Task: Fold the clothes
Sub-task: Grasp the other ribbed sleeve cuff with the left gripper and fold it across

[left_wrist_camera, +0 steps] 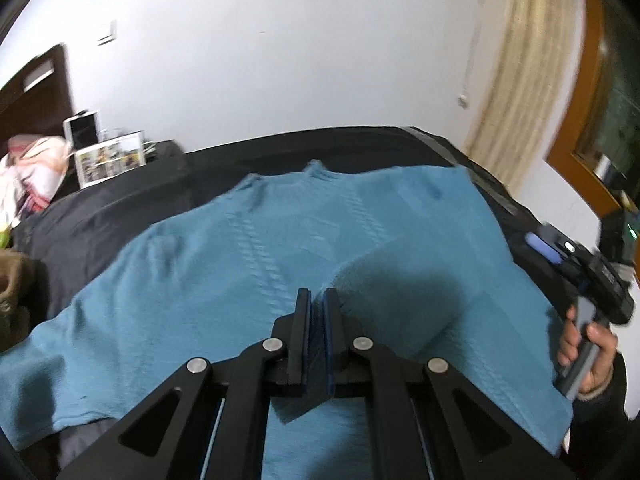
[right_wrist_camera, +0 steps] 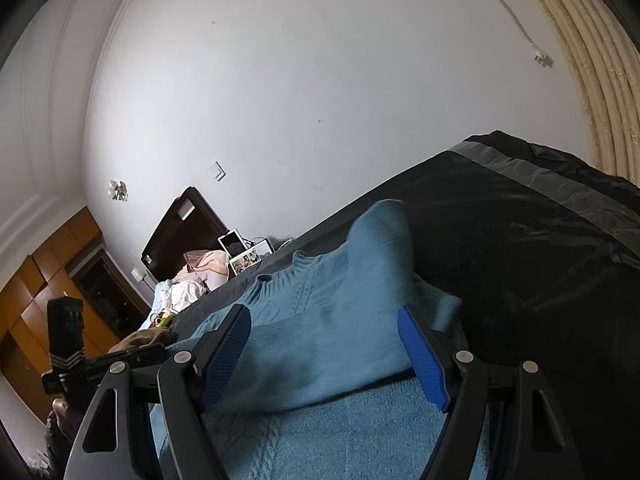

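The blue sweater (left_wrist_camera: 304, 240) lay spread on the dark bed (left_wrist_camera: 132, 196) with one sleeve (right_wrist_camera: 320, 344) folded across its body, the left gripper (left_wrist_camera: 317, 304) pinching that fold toward 6 o'clock and the right gripper (right_wrist_camera: 324, 344) gaping empty; most folding seemingly remained.

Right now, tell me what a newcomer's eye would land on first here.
The blue sweater spread over the dark bed takes the eye first, a sleeve folded back across its body. Next, the left gripper is shut on the sweater's fabric, while the right gripper hangs open above the sleeve. At the far left, a photo frame stands.
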Available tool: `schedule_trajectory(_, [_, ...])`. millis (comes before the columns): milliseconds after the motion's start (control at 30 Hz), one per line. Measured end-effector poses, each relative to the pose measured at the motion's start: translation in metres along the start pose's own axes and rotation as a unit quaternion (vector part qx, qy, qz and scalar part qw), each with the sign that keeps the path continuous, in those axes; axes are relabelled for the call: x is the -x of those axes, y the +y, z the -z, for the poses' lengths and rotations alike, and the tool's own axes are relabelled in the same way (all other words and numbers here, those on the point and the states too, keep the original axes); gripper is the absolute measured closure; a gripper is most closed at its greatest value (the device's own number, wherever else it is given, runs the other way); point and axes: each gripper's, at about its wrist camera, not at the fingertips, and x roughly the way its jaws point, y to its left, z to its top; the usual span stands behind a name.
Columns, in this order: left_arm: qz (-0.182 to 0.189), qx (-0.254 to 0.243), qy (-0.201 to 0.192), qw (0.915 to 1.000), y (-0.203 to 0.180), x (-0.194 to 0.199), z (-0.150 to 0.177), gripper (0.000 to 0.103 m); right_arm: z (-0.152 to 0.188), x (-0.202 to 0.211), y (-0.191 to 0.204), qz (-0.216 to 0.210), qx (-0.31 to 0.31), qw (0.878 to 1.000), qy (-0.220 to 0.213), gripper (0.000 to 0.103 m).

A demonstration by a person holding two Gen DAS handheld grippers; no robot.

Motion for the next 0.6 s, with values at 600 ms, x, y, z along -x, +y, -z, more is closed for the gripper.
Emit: schedule_trajectory(600, [-0.044,0.103,-0.001,0.9937,0.082,-0.004,0.022,0.096,-0.035,-0.015,0.015,0.111,0.076,0.988,0.071,0.025])
